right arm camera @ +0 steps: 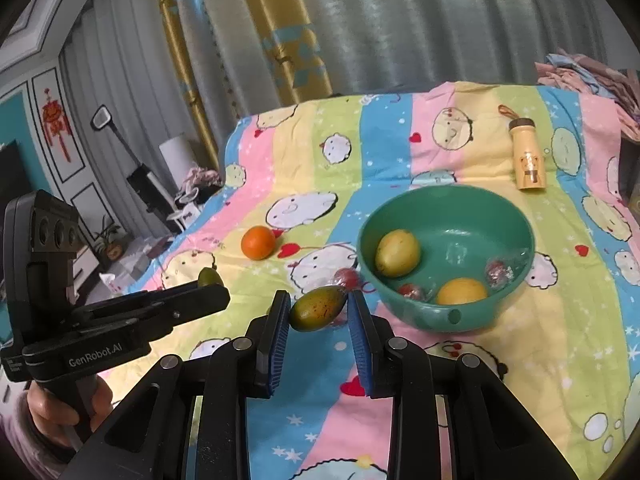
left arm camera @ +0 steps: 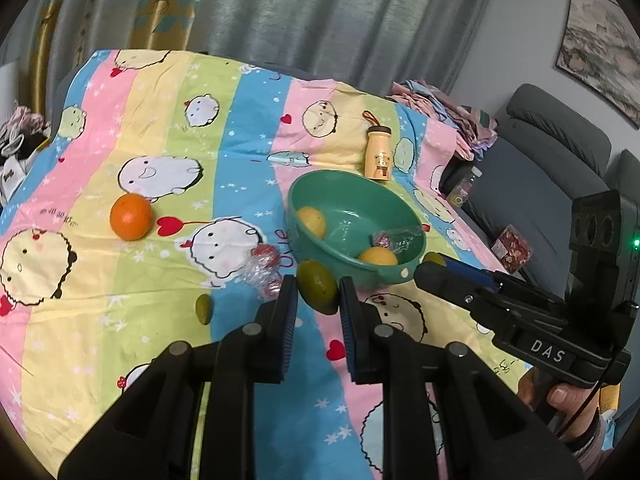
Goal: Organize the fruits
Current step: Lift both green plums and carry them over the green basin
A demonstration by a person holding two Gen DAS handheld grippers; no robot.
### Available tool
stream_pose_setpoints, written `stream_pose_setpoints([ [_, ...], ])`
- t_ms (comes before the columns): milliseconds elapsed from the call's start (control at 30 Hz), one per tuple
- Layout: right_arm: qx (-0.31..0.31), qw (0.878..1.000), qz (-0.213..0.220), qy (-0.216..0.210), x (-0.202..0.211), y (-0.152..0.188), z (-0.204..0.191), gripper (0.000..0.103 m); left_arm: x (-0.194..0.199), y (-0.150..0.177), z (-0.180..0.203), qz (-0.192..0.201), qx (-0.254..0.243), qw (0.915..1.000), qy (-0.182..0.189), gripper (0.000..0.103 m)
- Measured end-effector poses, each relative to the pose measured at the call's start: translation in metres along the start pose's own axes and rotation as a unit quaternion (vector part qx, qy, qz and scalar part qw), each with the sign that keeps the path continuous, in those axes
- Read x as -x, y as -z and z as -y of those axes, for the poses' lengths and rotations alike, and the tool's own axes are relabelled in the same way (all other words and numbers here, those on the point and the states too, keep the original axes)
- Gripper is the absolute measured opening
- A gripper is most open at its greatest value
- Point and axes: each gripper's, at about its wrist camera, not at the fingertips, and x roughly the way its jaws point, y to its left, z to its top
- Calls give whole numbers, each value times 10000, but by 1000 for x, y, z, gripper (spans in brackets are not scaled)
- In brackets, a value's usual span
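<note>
My left gripper (left arm camera: 318, 294) is shut on a plain green oval fruit (left arm camera: 318, 282), held just above the striped cartoon cloth in front of the green bowl (left arm camera: 360, 200). My right gripper (right arm camera: 319, 305) is shut on a green fruit with red speckles (right arm camera: 318, 309), left of the bowl (right arm camera: 472, 216). Inside the bowl lie a yellow-green lemon (right arm camera: 397, 253), a yellow-orange fruit (right arm camera: 462, 291) and wrapped red pieces. An orange (left arm camera: 131, 217) and a small green fruit (left arm camera: 204, 308) lie on the cloth. Each wrist view shows the other gripper from the side, its tip partly hiding its fruit.
A cream bottle (left arm camera: 379, 154) with a brown cap lies behind the bowl. Wrapped red pieces (left arm camera: 264, 266) lie on the cloth left of the bowl. A grey sofa (left arm camera: 560, 152) stands to the right, curtains behind, and crumpled clothes at the cloth's far right corner.
</note>
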Motion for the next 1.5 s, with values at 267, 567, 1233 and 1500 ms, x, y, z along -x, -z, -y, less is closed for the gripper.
stream_pose_setpoints([
  [267,-137,9998,171,14,13,-1,22,31,-12,-8,23,-52,-181,9998,57,21],
  [567,-339,9989,324,67,19,-7,53,31,-35,-24,37,-169,-119,9993,298,21],
  [1233,-612,9975,345,55,-17,-27,100,31,-114,-56,41,-532,-369,9978,113,21],
  [1500,-630,9977,172,197,-40,-33,115,31,-145,-64,43,-668,-611,9959,-53,21],
])
